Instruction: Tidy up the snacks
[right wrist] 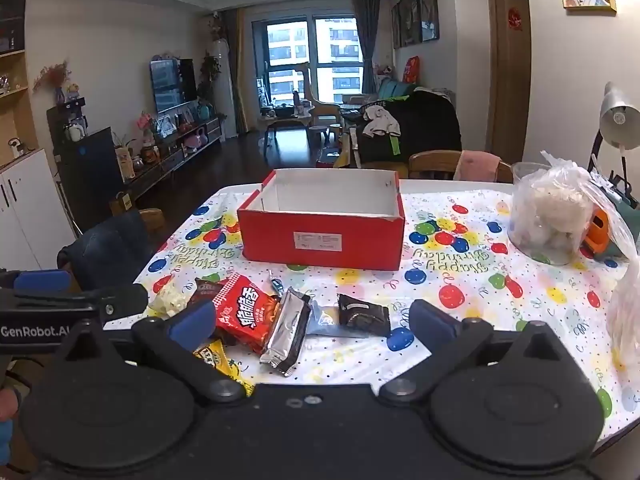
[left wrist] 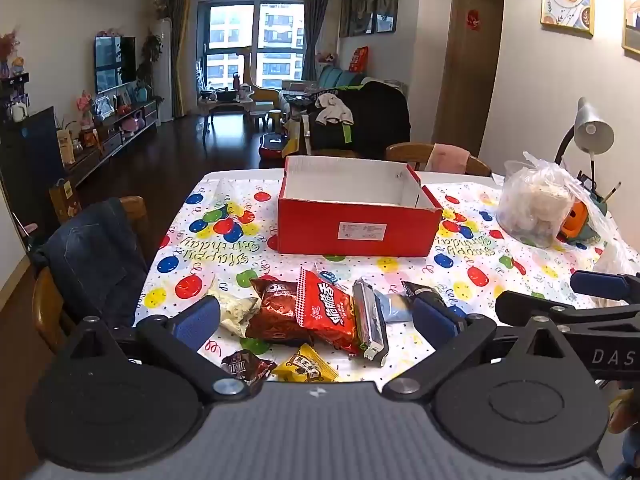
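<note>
On a table spread with a balloon-print birthday cloth (left wrist: 224, 236), an open red cardboard box (left wrist: 356, 228) stands at the far centre, its white interior showing nothing inside, while a clear plastic bag (left wrist: 536, 204) of pale contents sits to the far right. A heap of snack packets, topped by a red pouch (left wrist: 326, 310) beside a silver-edged wrapper (left wrist: 370, 324), lies near the box. The left gripper (left wrist: 316, 316) hovers over the heap, fingers spread wide and empty; the right gripper (right wrist: 312, 320), equally agape, holds nothing, the black packet (right wrist: 364, 314) between its fingers.
</note>
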`<state>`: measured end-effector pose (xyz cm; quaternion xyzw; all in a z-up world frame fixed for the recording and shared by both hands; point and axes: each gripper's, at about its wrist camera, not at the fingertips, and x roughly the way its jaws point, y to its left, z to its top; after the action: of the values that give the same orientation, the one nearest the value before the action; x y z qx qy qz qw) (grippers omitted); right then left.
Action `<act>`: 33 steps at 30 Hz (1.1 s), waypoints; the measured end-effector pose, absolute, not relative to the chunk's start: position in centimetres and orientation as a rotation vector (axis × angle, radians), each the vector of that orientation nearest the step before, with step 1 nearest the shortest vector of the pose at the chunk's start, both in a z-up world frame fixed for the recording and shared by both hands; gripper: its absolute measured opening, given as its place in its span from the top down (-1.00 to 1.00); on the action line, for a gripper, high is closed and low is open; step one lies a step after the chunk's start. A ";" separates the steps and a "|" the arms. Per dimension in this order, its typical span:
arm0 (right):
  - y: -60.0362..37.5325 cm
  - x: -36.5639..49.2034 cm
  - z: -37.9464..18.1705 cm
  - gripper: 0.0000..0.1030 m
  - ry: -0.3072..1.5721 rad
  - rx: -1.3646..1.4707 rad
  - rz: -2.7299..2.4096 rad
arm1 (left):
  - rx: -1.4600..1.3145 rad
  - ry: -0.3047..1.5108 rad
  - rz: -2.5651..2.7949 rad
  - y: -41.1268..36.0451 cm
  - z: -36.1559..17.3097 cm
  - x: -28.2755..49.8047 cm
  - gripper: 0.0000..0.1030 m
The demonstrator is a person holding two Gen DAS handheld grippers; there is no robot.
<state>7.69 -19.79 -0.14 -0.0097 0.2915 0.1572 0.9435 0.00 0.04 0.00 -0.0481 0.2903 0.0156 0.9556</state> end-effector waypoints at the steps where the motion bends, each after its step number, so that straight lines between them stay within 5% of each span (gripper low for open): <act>1: -19.8 7.7 -0.1 -1.00 0.594 -0.019 0.325 | -0.099 0.590 0.031 0.2 0.0 0.0 -1.00; 33: -19.8 7.2 0.7 -1.00 0.555 -0.047 0.301 | -0.042 0.620 0.032 -1.2 0.4 0.7 -1.00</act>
<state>7.16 -19.82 0.69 -0.0234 0.2728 0.1481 0.9503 0.69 -1.22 0.44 -0.0208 0.3049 0.0156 0.9520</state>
